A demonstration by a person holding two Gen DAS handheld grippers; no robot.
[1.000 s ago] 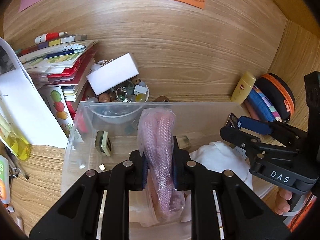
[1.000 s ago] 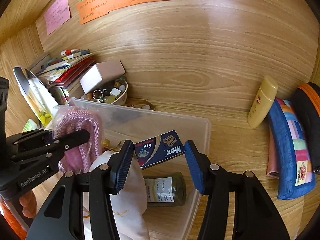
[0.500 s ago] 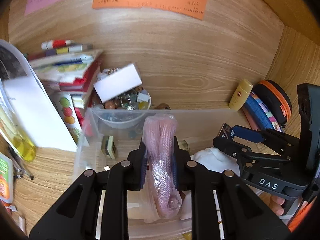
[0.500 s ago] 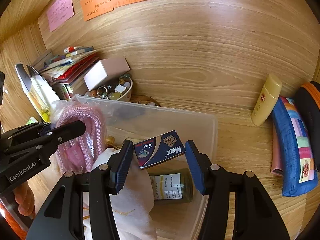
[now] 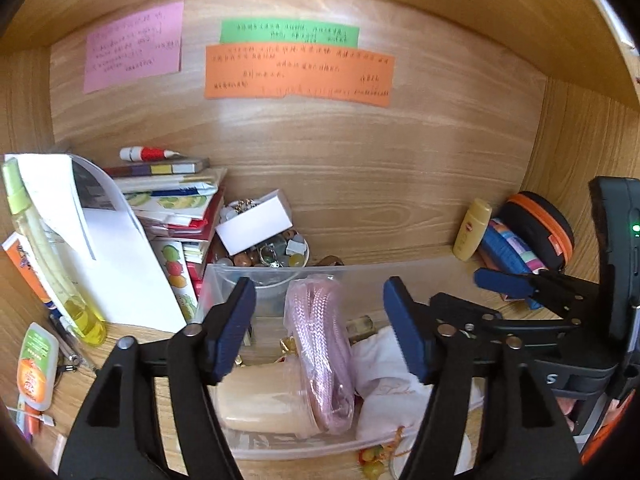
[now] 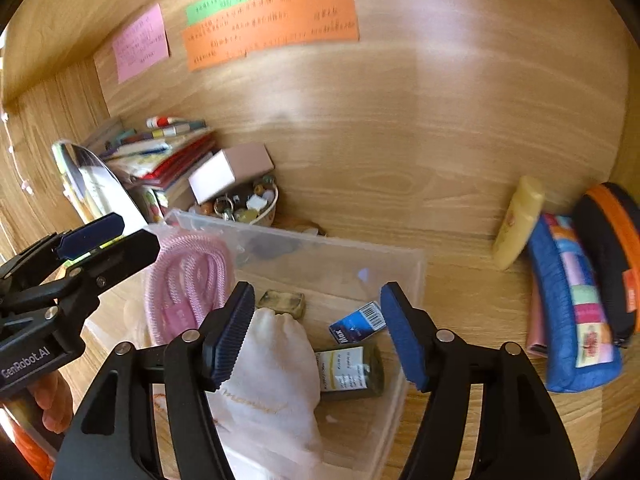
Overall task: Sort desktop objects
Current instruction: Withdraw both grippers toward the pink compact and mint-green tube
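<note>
A clear plastic bin (image 5: 360, 272) (image 6: 404, 264) sits on the wooden desk. In it lie a bagged pink braided cable (image 5: 320, 352) (image 6: 188, 276), a white drawstring pouch (image 6: 272, 364) (image 5: 384, 376), a blue Max box (image 6: 356, 322), a dark labelled jar (image 6: 348, 368) and a small tin (image 6: 282, 302). My left gripper (image 5: 320, 328) is open above the cable and touches nothing. My right gripper (image 6: 318, 332) is open above the bin, with the blue box lying below its fingers.
A stack of books (image 5: 176, 200) and a bowl of beads (image 5: 276, 252) under a white box (image 5: 256, 222) stand at the back left. A yellow tube (image 6: 518, 220), a blue patchwork pouch (image 6: 572, 300) and a black-and-orange case (image 6: 612, 256) lie on the right. A spray bottle (image 5: 48, 256) leans at the left.
Both grippers opened and pulled back upward. The pink cable left the left gripper and the blue box left the right gripper; both now lie in the bin.
</note>
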